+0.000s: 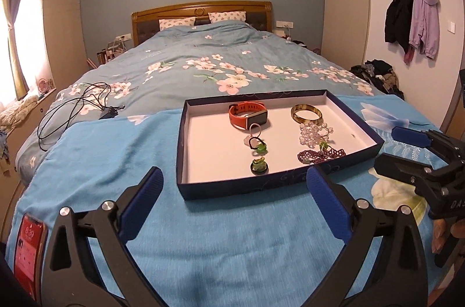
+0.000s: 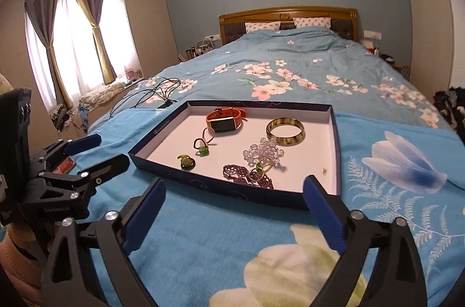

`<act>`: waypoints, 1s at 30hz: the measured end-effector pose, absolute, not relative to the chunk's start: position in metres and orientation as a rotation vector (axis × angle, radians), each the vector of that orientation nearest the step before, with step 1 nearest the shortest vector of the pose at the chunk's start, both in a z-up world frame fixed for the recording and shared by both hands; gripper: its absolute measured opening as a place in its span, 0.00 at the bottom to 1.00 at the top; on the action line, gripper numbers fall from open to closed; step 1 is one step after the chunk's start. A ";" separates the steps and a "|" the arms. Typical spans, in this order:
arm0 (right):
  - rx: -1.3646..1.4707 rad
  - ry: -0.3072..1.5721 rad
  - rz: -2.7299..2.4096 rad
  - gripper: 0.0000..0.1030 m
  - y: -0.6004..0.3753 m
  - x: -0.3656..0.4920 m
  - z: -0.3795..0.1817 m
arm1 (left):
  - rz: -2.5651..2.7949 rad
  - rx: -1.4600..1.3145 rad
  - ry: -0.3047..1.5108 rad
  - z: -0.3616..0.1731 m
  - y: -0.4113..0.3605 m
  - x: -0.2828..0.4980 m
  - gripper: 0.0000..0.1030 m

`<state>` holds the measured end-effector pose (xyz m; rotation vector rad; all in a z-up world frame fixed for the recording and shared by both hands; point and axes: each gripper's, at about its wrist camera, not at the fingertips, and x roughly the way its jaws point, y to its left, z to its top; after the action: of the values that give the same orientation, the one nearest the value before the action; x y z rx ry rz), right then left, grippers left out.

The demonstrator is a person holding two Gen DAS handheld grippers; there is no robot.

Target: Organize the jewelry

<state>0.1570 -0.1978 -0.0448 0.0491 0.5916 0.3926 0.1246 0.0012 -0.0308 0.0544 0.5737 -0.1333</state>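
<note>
Holding both grippers spread wide and empty, you kept the left gripper (image 1: 234,188) and right gripper (image 2: 234,198) just short of the tray's (image 1: 186,121) near wall; inside lay the orange watch (image 1: 247,115), bangle (image 1: 306,112), clear beads (image 1: 312,134), purple bracelet (image 1: 321,155) and green rings (image 1: 259,165).

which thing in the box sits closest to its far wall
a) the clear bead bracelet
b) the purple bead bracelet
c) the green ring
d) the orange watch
d, the orange watch lies nearest the far wall of the box, with the purple bead bracelet down by the near wall.
</note>
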 end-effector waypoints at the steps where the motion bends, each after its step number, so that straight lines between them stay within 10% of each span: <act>1: 0.040 0.581 0.388 0.92 -0.197 0.152 -0.044 | -0.132 0.050 0.569 -0.030 0.002 0.121 0.94; 30: 0.028 0.452 0.345 0.93 -0.197 0.095 -0.040 | -0.082 0.014 0.436 -0.021 0.007 0.050 0.94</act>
<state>0.0947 -0.1975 -0.0399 0.0279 0.4519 0.3448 0.0500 0.0066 -0.0205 0.0141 0.4365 -0.0822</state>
